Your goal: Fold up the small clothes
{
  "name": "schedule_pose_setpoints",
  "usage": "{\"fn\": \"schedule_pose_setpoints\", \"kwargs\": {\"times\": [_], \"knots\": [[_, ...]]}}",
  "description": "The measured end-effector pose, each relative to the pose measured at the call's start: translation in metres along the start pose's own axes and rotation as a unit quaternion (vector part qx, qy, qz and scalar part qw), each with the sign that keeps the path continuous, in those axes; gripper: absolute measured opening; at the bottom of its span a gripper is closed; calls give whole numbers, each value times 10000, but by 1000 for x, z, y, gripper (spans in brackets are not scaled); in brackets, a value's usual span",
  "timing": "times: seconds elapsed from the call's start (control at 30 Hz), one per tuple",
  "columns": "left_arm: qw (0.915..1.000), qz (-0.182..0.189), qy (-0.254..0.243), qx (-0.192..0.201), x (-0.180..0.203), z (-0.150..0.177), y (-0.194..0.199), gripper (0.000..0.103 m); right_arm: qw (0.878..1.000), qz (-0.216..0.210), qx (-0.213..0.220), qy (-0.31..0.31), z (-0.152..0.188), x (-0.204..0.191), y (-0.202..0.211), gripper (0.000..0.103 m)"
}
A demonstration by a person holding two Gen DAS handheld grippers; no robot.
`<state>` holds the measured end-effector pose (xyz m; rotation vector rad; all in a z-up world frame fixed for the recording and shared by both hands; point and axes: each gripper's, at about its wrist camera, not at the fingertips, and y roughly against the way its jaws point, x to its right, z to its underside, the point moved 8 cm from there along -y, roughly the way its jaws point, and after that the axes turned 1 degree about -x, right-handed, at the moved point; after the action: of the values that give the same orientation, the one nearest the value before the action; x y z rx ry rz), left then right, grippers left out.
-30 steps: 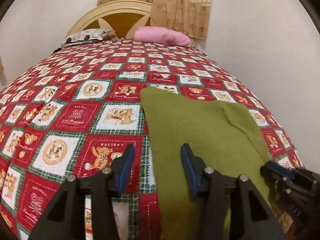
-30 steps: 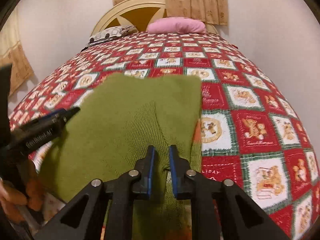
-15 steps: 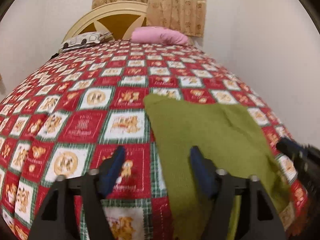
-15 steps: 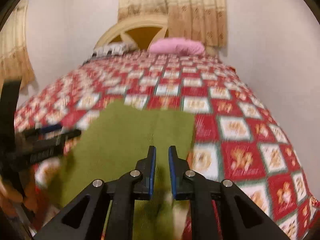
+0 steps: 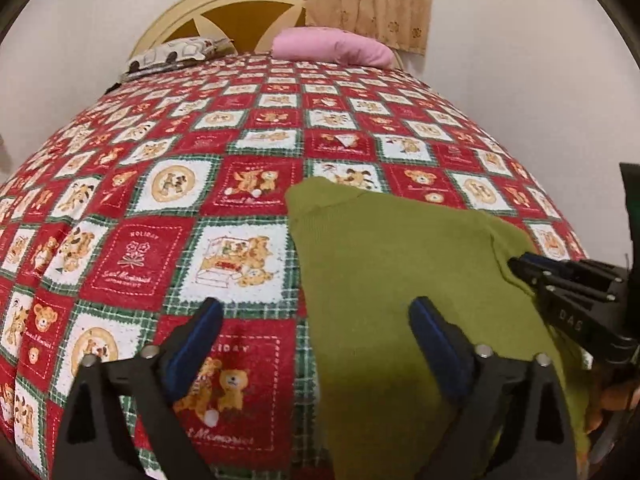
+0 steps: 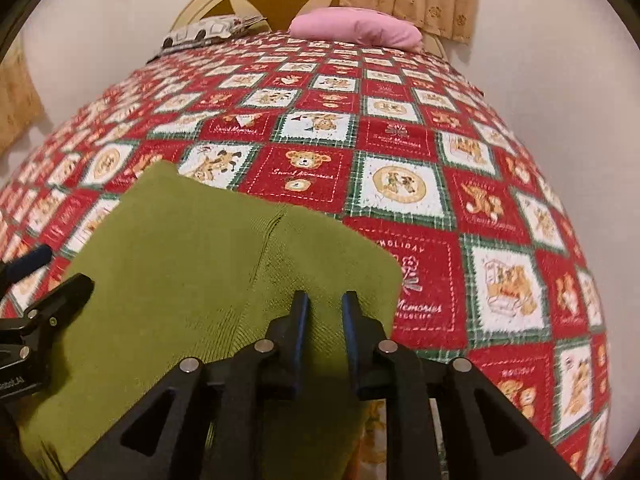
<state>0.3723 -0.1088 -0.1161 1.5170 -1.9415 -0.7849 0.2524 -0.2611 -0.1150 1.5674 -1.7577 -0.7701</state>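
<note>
A green knit garment (image 5: 400,272) lies flat on the red teddy-bear quilt (image 5: 160,208) near the bed's front. My left gripper (image 5: 314,312) hangs over the garment's left edge. Its jaws are opening wide, with nothing pinched between them. My right gripper (image 6: 325,304) hovers over the garment's (image 6: 180,260) right part. Its jaws are opening to a narrow gap, and cloth shows flat beneath it, not pressed by the pads. Each view catches the other tool: the right gripper (image 5: 516,266) at the right edge, the left gripper (image 6: 60,272) at the left edge.
A pink pillow (image 5: 336,46) and a patterned pillow (image 5: 176,54) lie by the cream headboard (image 5: 224,4) at the far end. A white wall (image 5: 520,80) runs along the bed's right side. A hand (image 5: 612,396) shows at the lower right.
The left jaws have spread from half open to wide. The right jaws have parted slightly. The right view has shifted right, so the garment now sits further left in it.
</note>
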Motion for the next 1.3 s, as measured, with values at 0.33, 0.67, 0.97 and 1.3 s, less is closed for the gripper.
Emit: {"fn": "schedule_pose_setpoints", "kwargs": {"times": [0.33,0.67,0.97,1.3], "knots": [[9988,315,341,-183,-11,12,20,103,9799,-391,886,-1747,53,48,84,40],[9978,464,442,-184,-36,55,68,103,9859,-950,833,-1101,123,0,130,40],[9986,236,136,-445,-29,99,68,102,9852,-1048,285,-1329,159,9,109,48],[9855,1574,537,-331,-9,13,40,97,9532,-2018,637,-2158,89,39,97,64]]}}
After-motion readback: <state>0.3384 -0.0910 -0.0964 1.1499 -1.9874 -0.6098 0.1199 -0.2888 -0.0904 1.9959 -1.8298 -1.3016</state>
